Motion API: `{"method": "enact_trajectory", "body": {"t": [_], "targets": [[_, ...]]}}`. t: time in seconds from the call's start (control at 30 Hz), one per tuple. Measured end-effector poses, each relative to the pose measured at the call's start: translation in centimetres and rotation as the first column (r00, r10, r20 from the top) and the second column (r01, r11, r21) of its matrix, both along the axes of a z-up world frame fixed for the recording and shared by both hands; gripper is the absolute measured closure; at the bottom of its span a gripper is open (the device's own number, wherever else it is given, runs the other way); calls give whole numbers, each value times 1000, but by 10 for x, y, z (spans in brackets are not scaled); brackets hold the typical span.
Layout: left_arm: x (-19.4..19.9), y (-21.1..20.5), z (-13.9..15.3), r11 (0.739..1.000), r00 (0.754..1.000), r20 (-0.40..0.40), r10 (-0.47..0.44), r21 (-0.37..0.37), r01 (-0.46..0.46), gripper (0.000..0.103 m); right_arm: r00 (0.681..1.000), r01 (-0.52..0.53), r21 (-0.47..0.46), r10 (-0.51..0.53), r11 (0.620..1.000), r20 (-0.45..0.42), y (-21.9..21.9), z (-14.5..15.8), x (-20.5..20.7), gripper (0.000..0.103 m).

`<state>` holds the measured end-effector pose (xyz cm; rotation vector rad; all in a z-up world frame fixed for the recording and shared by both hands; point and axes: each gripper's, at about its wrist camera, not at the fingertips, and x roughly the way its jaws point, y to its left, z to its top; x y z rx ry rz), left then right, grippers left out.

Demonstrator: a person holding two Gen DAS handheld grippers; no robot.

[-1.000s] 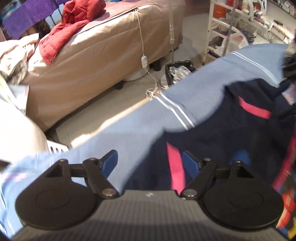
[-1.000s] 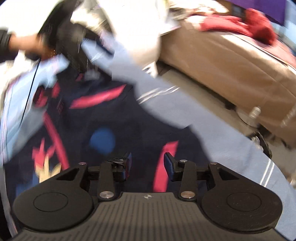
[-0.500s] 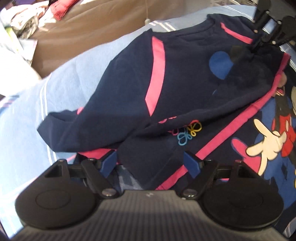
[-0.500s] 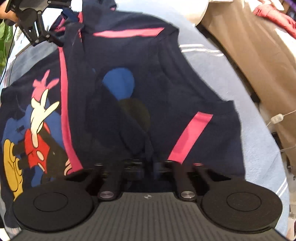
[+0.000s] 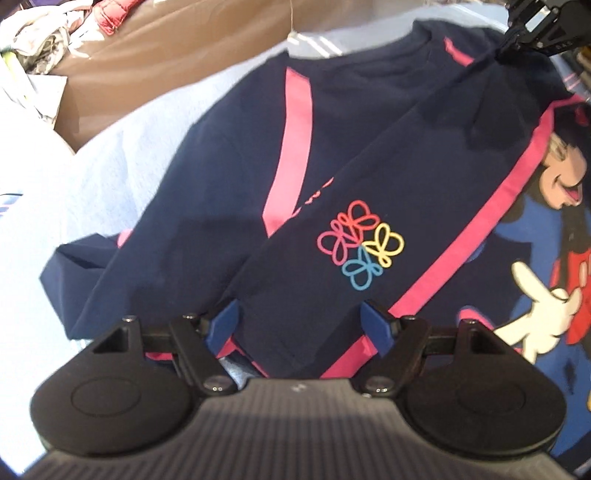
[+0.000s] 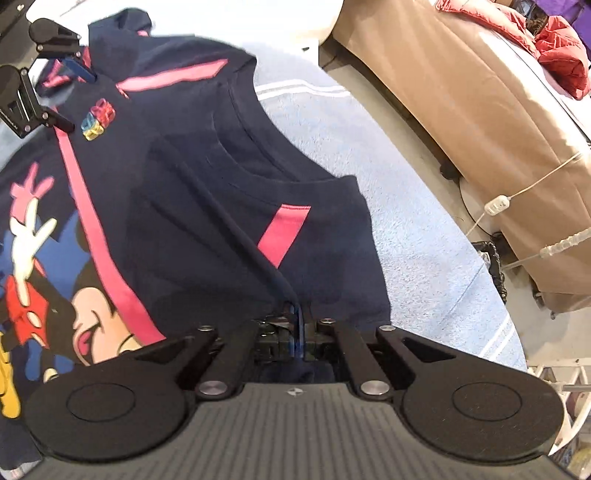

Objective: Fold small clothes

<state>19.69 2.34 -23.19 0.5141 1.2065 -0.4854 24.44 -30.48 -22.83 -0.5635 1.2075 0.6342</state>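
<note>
Right now, scene: a navy shirt [image 5: 229,192] with pink stripes lies spread on a light blue towel [image 6: 373,192] that covers the counter.
Shirt: one side is folded over the front, so the folded panel with the small butterfly logo [image 5: 360,245] lies beside the cartoon mouse print [image 5: 554,266]; a pink stripe runs along the folded edge.
Shirt position: it reaches close to the towel's white-striped end, while bare towel shows along the edge facing the bed.
Left gripper [image 5: 301,325]: jaws wide apart, blue fingertips [image 5: 225,323] on either side of the folded panel's hem, with nothing clamped between them; the hem lies in the gap.
Right gripper [image 6: 297,325]: jaws pressed together on a pinch of navy cloth near the neckline end, and a taut ridge of fabric runs away from the pinch.
Cross view: from the left wrist camera, the right gripper [image 5: 517,35] appears at the far top corner, pinching the shirt's edge.
Surroundings: a bed [image 6: 461,92] with a tan cover stands beside the counter, a red garment [image 6: 554,48] lies on it, and a white cord with an inline switch [image 6: 496,206] hangs at its side.
</note>
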Motion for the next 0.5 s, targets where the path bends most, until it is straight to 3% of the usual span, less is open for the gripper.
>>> {"method": "enact_trajectory", "body": {"t": [0.03, 0.1, 0.17, 0.33, 0.43, 0.5], "targets": [[1, -2, -2, 1000, 1000, 3, 6, -2, -6, 28, 1000, 11, 2, -11, 1000, 19, 1, 1, -1, 91], [1, -2, -2, 1000, 1000, 3, 16, -6, -16, 26, 992, 73, 32, -76, 997, 98, -5, 16, -6, 52], [0, -3, -2, 1000, 1000, 8, 8, -1, -8, 25, 978, 131, 89, -143, 987, 154, -16, 38, -17, 34], [-2, -6, 4, 1000, 1000, 4, 3, 18, -3, 25, 965, 119, 98, -138, 988, 221, -30, 67, -75, 33], [-9, -10, 12, 1000, 1000, 11, -20, 14, 20, 25, 963, 151, 124, -174, 981, 206, -32, 62, -121, 33], [-15, -15, 15, 999, 999, 7, -41, 9, 41, 25, 965, 153, 116, -174, 981, 196, -25, 52, -140, 40]]}}
